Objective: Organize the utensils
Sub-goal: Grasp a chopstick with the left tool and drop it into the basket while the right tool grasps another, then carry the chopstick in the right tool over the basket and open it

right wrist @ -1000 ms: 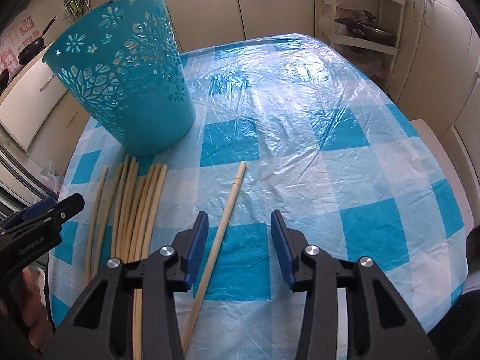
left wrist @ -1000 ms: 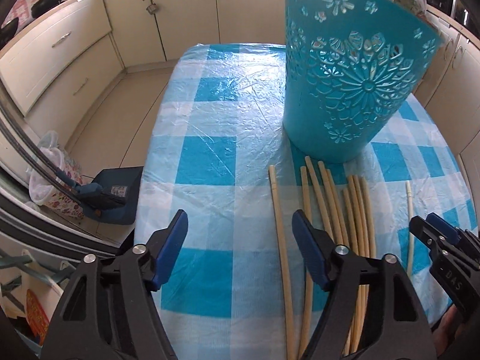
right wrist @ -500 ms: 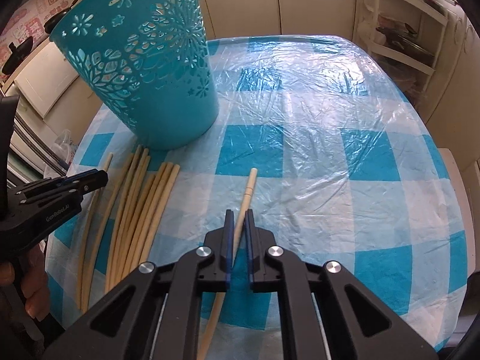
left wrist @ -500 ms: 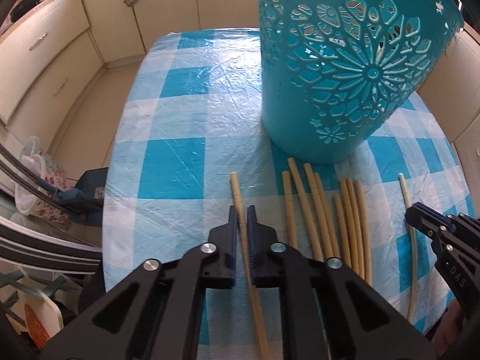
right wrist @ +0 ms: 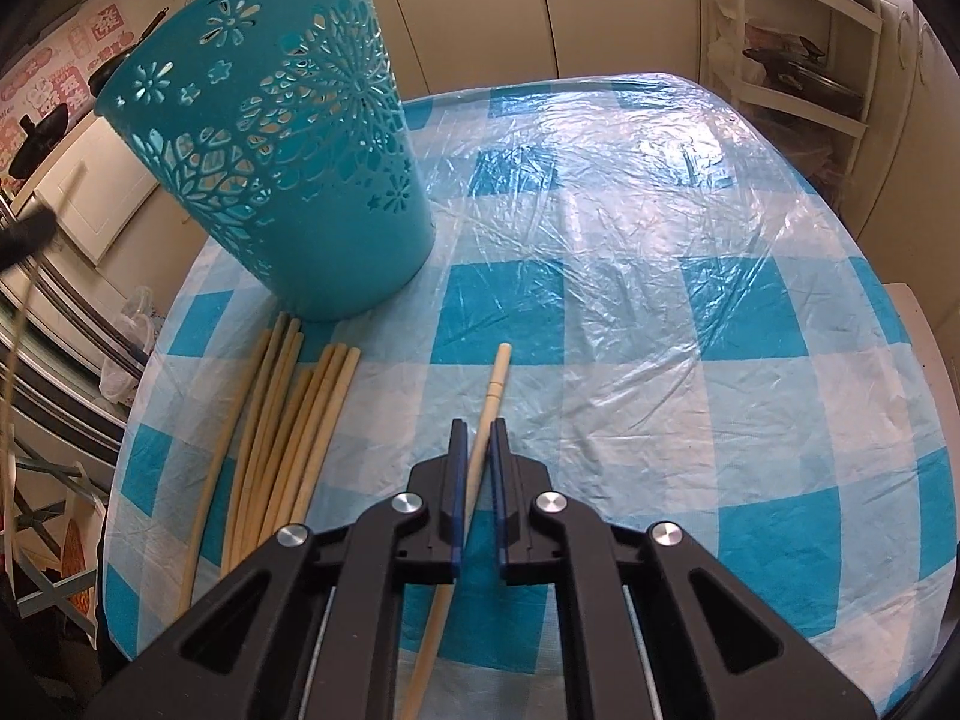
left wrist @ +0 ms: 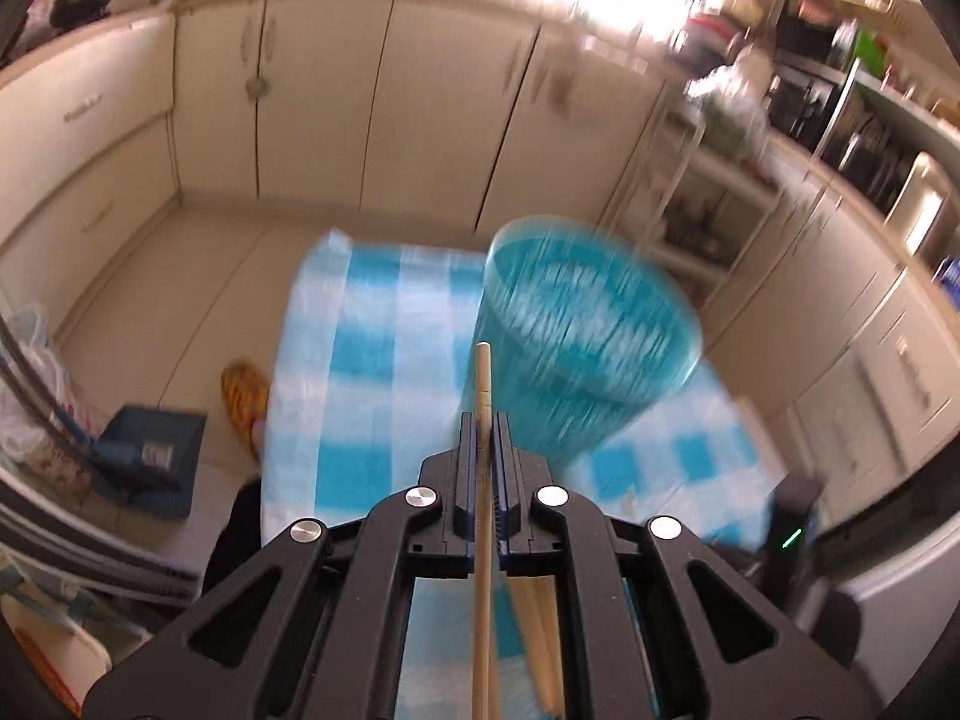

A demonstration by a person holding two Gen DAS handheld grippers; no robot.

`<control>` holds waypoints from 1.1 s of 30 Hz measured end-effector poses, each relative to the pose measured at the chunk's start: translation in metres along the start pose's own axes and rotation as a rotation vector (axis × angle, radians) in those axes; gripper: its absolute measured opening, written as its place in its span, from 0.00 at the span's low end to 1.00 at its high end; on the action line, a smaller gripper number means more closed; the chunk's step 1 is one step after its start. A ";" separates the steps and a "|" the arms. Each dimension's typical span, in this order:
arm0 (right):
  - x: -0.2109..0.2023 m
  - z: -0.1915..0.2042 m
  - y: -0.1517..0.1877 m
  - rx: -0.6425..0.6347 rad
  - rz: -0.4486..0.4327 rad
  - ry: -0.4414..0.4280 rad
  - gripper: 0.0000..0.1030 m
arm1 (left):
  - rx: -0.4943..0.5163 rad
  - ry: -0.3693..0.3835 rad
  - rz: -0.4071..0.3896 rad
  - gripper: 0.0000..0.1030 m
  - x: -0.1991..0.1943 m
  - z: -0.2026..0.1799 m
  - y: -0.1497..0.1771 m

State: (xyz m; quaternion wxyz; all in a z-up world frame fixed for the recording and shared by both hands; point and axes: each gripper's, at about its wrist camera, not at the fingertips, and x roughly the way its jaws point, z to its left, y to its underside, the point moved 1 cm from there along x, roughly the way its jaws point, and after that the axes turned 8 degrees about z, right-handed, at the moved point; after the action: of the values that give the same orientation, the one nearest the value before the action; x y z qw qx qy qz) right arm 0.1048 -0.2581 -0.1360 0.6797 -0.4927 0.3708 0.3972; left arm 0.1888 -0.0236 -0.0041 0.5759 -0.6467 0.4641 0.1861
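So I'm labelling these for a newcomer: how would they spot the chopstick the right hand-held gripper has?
Start at the teal cut-out basket on the blue checked tablecloth. In front of it lies a bundle of chopsticks; to their right one paler chopstick lies apart, the only one clamped in the right hand-held gripper.

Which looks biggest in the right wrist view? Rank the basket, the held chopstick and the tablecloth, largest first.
1. Tablecloth, filling most of the frame.
2. Basket.
3. Chopstick held in the right gripper: long but thin, partly hidden by the jaws, and nearest the camera.
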 end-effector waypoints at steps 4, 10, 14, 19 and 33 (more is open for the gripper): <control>0.000 0.000 0.001 0.003 -0.009 -0.014 0.12 | 0.007 0.022 -0.177 0.05 -0.029 -0.025 -0.046; 0.002 0.012 0.003 -0.027 -0.027 -0.009 0.25 | -0.029 0.024 -0.383 0.05 -0.021 -0.049 -0.093; 0.003 0.021 0.005 -0.062 -0.038 0.008 0.34 | -0.062 -0.040 -0.468 0.05 0.004 -0.057 -0.101; 0.002 0.018 0.004 -0.048 -0.042 -0.003 0.34 | -0.090 -0.092 -0.485 0.05 0.032 -0.056 -0.104; 0.003 0.022 0.005 -0.095 -0.044 0.086 0.18 | 0.042 -0.207 -0.286 0.30 0.067 -0.051 -0.059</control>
State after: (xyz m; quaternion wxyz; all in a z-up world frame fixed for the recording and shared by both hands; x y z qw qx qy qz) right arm 0.1042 -0.2357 -0.1357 0.6476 -0.5490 0.3694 0.3778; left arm 0.2550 -0.1015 -0.0089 0.6546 -0.6714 0.3094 0.1581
